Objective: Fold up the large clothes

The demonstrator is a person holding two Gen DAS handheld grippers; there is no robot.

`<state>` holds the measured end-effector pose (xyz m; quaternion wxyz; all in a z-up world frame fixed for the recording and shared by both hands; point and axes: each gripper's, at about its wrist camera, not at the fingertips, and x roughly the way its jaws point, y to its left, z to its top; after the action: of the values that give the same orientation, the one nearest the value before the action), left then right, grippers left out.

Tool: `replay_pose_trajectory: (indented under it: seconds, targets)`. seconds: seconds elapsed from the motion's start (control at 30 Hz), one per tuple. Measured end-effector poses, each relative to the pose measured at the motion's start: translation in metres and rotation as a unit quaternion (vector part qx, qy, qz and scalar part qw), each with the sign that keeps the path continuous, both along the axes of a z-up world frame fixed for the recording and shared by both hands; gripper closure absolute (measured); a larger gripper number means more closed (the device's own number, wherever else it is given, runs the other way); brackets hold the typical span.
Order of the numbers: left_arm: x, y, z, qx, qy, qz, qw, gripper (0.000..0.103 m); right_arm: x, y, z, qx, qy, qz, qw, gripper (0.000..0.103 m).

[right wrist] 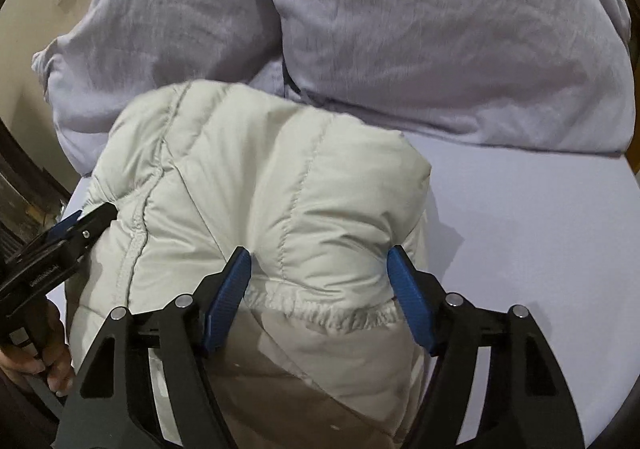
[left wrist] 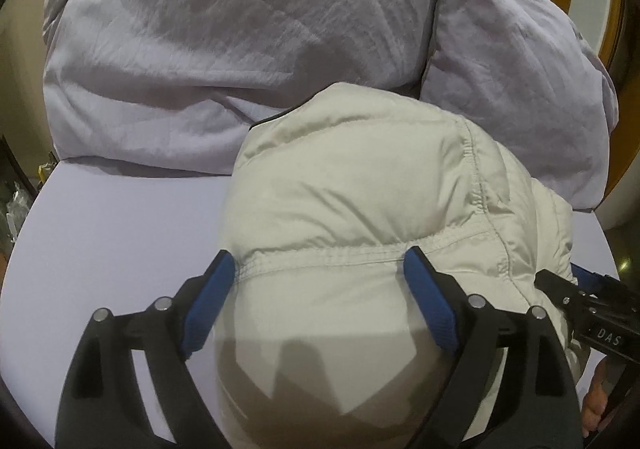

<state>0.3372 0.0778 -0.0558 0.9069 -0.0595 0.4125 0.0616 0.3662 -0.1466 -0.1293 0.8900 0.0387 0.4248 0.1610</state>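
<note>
We see our left gripper [left wrist: 320,265] with its fingers [left wrist: 212,301] spread wide, the puffy white jacket [left wrist: 360,189] bulging between them on the bed [left wrist: 120,233]. Our right gripper [right wrist: 320,263] is spread too, the jacket's hem between its fingers [right wrist: 412,297]. Lilac pillows [left wrist: 224,41] lie behind.

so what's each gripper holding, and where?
Cannot tell. Both the left gripper and right gripper straddle the jacket at stitched seams, fingers wide.
</note>
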Motion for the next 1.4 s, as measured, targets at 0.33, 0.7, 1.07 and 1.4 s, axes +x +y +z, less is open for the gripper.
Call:
replay_pose_trajectory:
  seconds: [0.33, 0.7, 1.07, 1.4]
  targets:
    - [0.001, -0.001, -0.005, 0.005, 0.011, 0.012, 0.9999, 0.016, -0.003, 0.015, -0.003, -0.026, -0.004, -0.012, 1.0, 0.03]
    - [-0.091, 0.007, 0.023, -0.004, 0.004, -0.005, 1.0, 0.013, -0.102, 0.005, 0.049, -0.012, -0.036, 0.022, 0.999, 0.002]
    - [-0.178, -0.008, 0.037, -0.034, -0.012, -0.015, 0.9992, 0.012, -0.18, 0.016, 0.049, -0.016, -0.031, 0.018, 0.999, 0.002]
    - [-0.207, -0.023, 0.041, -0.039, -0.024, -0.033, 0.9984, 0.012, -0.208, 0.014, 0.059, -0.015, -0.056, -0.001, 0.998, 0.002]
